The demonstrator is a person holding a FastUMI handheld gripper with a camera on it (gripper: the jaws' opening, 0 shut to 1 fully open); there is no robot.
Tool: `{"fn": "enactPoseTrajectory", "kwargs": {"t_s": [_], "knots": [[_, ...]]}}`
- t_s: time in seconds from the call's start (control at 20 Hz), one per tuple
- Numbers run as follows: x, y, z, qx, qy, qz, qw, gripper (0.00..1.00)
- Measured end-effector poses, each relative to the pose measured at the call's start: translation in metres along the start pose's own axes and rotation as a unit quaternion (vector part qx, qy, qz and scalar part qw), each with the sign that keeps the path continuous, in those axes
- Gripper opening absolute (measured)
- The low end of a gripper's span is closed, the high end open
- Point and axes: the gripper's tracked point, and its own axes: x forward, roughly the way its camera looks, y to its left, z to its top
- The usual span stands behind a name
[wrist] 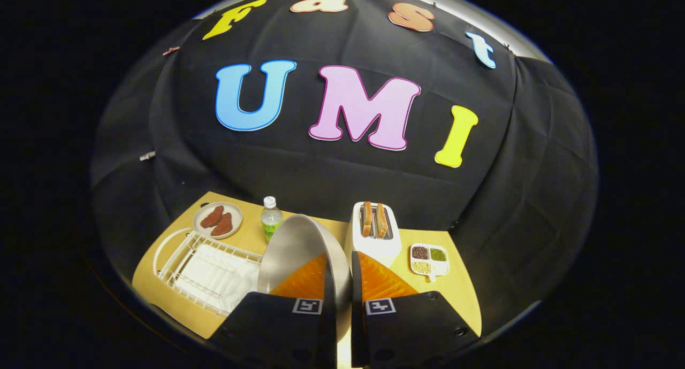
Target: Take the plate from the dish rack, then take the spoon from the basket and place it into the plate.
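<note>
Right up close, the gripper [338, 283] is seen with its two fingers drawn narrow and clamped on the rim of a round, pale grey plate [297, 251], so the plate is held on edge, upright between the fingers and lifted clear of the yellow tabletop [460, 299]. The plate's face is turned a bit toward the left. Just left of the fingers, a white wire dish rack [206, 273] is sat flat on the table, with a white ribbed tray inside it. The plate is out of that rack already, held just beside it. Past the right finger, a white two-slot toaster [374, 235] is parked with two slices of browned toast [373, 219] poking up from the slots. To its right, a small white divided dish [429, 259] is laid out with brown, green and pale grains in its compartments. Further back on the left, a small clear bottle with a white cap [271, 219] is stood upright, and next to it a round beige plate with two reddish-brown pieces [218, 220] is set near the black cloth wall [332, 176].
</note>
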Motion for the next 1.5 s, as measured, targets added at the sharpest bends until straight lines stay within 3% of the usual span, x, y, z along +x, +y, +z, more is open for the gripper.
{"fn": "enactPoseTrajectory", "kwargs": {"t_s": [0.3,0.6,0.85,1.1,1.5], "knots": [[-0.053,-0.026,-0.071,0.092,0.049,0.066,0.992,0.14],[-0.084,-0.023,-0.176,0.15,0.108,0.121,0.975,0.14],[-0.07,-0.019,-0.245,0.175,0.153,0.127,0.964,0.14],[-0.051,-0.01,-0.3,0.224,0.207,0.13,0.944,0.14],[-0.031,-0.009,-0.343,0.246,0.255,0.109,0.929,0.17]]}}
